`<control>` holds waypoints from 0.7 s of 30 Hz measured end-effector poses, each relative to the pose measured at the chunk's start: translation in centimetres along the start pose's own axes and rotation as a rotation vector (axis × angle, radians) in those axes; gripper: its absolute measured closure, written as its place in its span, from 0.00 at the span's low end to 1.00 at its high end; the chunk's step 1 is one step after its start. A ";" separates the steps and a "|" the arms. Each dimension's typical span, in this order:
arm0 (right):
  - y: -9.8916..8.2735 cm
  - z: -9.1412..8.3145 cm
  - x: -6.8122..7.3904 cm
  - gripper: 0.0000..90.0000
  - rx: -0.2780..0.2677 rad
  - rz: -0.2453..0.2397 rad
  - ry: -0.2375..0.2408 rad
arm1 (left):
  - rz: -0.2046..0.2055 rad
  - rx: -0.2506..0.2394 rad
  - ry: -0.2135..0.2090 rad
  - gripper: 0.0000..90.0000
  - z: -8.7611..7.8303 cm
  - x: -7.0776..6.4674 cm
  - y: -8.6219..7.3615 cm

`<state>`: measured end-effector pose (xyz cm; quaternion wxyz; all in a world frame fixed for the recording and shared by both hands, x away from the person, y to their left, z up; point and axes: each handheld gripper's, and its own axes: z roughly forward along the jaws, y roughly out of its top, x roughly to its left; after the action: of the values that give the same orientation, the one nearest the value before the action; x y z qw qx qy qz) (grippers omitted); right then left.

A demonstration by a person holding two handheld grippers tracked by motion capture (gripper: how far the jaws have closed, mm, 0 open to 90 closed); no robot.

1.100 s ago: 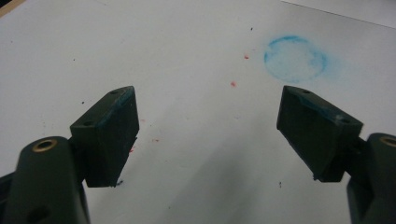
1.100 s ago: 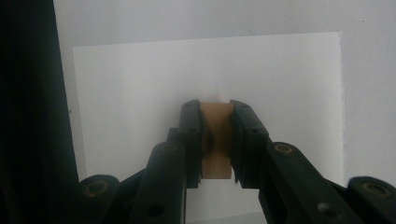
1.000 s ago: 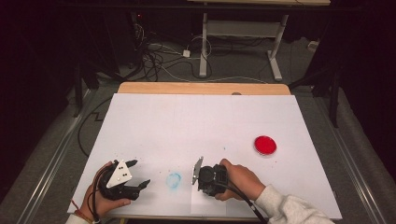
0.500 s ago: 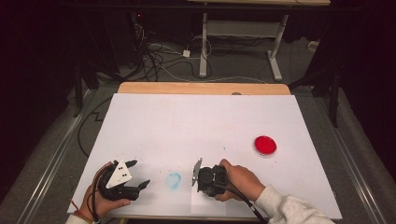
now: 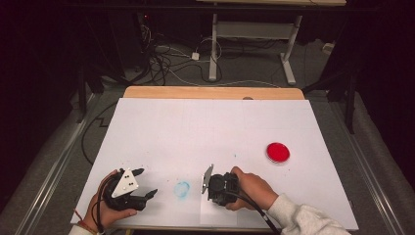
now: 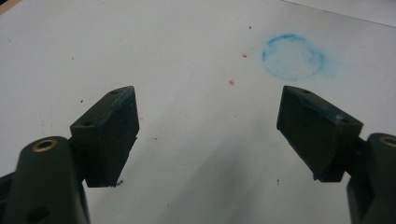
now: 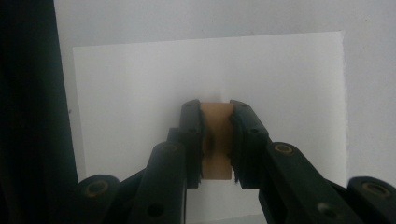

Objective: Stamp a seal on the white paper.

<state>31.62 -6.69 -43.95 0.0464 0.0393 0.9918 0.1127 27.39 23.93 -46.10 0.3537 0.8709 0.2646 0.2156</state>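
**Tan block clamped in the right gripper over a sheet of paper**

Tan block (image 7: pixel 216 140), small and wood-coloured, sits between the jaws of the right gripper (image 7: pixel 216 140), which press on its two sides. In that gripper's own view the block's long axis runs along the jaws, away from the camera and toward the paper sheet (image 7: pixel 289 84) just beneath it.

A large white board (image 5: pixel 195 132) covers the table (image 5: pixel 210 92), whose wooden edge shows at the far side. Beyond it lie a grey floor, tangled cables (image 5: pixel 161 58) and the legs of a white desk frame (image 5: pixel 288 54); the room around is dark.

A red disc (image 5: pixel 278 152) lies on the board to the right, well apart from both hands. A faint blue ring-shaped stain (image 5: pixel 182 189) marks the board between the two grippers, and small red specks (image 6: pixel 231 82) dot the surface near it.

The left gripper (image 6: pixel 208 135) rests near the front left corner, its jaws wide apart with nothing between them, blue traces on its pads (image 6: pixel 116 135). In the high view, the right gripper stands near the front edge, right of the stain.
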 end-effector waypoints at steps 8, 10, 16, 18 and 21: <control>0.0 0.0 0.0 0.86 0.001 -0.002 0.002 | -0.003 0.000 0.002 0.23 0.0 0.0 0.0; 0.1 0.0 0.0 0.86 0.006 -0.002 0.000 | -0.003 0.000 0.001 0.23 0.0 0.0 0.0; 0.0 -0.1 0.1 0.85 0.002 -0.008 -0.007 | -0.008 -0.003 0.003 0.23 0.0 0.1 -0.1; -0.2 -0.2 0.1 0.85 -0.010 -0.013 -0.008 | -0.007 -0.003 0.004 0.23 -0.1 0.1 -0.1; -0.8 -0.6 0.1 0.85 -0.057 0.003 -0.006 | -0.013 -0.007 0.005 0.23 -0.1 0.2 -0.1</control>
<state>31.40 -7.60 -43.55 0.0501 0.0400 0.9879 0.1410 27.42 24.15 -46.09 0.3574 0.8674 0.2703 0.2163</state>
